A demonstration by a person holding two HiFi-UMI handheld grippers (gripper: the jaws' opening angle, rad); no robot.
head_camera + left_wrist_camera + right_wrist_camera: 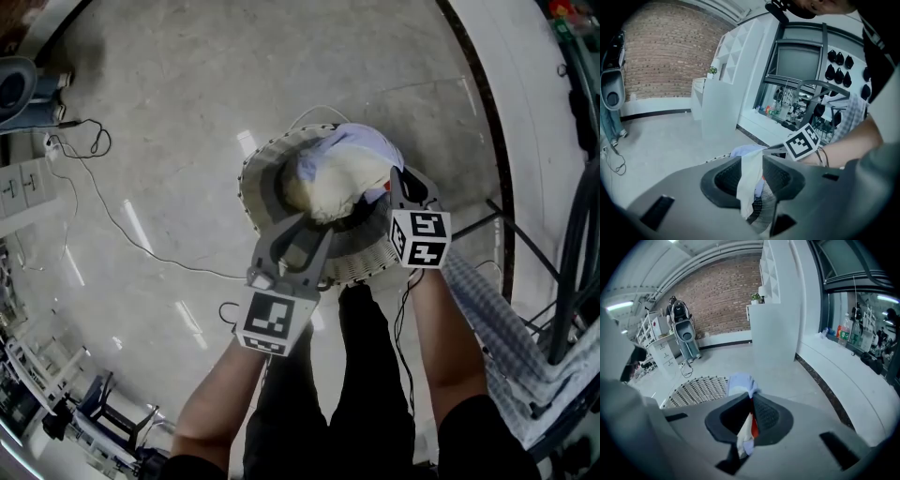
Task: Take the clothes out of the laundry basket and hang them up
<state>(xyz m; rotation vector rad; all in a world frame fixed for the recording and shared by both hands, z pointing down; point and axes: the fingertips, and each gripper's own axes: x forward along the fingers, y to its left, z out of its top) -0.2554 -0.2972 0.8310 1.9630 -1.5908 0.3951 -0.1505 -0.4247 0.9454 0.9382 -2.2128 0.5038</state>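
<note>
Over the round, pale woven laundry basket (251, 183), straight below me on the polished stone floor (187, 94), hangs the bundle of clothes (339, 173). It is a crumpled heap, cream in the middle and light blue along the top and right edge, and it covers the basket's upper right part. From above I cannot tell whether it has cleared the rim.

My left tongs (311, 220) reach in from the lower left and their tips meet the cream underside of the bundle. In the left gripper view those tongs (754, 161) stand partway closed, pinching a long cream fold that runs down between the ribbed pads, with a bit of grey checked cloth (a different fabric, I think) below it.

My right tongs (392, 192) come in from the right, and the marker cube (420, 238) sits just behind them. In the right gripper view they (751, 401) are nearly together on a thin strip of cloth, white with a red edge, and light blue fabric bulges above the tips. The basket (696, 390) lies beyond to the left.

Both forearms stretch forward from the bottom of the head view, the left forearm (220, 403) angled inward and the right forearm (455, 347) almost straight. Both tongs tilt down toward the bundle.
</note>
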